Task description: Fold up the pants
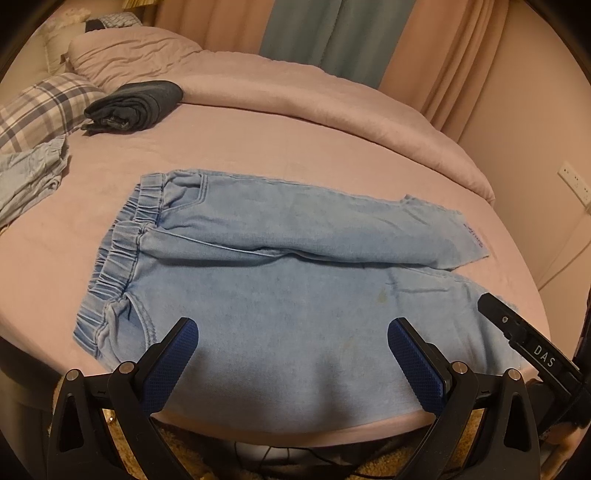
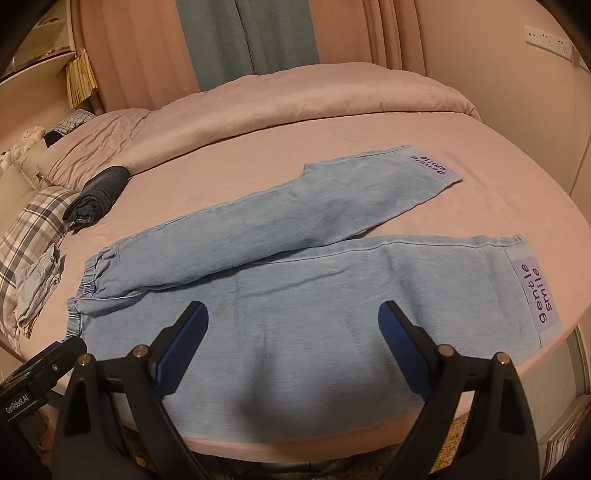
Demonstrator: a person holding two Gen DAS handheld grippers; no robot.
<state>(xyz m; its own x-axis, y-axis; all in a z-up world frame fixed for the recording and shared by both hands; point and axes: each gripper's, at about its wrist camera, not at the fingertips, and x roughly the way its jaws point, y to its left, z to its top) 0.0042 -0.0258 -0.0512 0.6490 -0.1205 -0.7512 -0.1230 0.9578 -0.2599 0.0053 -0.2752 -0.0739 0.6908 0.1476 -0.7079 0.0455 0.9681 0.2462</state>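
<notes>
Light blue pants lie spread flat on the pink bed sheet, unfolded, both legs out. Taking the pants as the landmark: waistband w/ elastic gathers sits at the left end, hems at the right end. The far leg runs at an angle away from the near leg, so the two legs split apart toward the hems, touching only near the crotch. Each hem carries a lilac patch reading "gentle smile"; the far-leg patch reads upside down from the right wrist view.

Left gripper hovers over the near edge of the pants, by the hip/thigh area; fingers spread wide, blue pads apart, nothing btwn them. Right gripper hovers over the near leg, closer to the hem end; also spread wide, holding nothing. Whether the fingertips touch the denim, can't tell.

Beyond the waistband end, well apart from the pants: a dark folded garment by a plaid pillow. Left of the waistband, near it, a crumpled pale blue cloth. Behind the pants, a rolled-back pink duvet, then curtains.
</notes>
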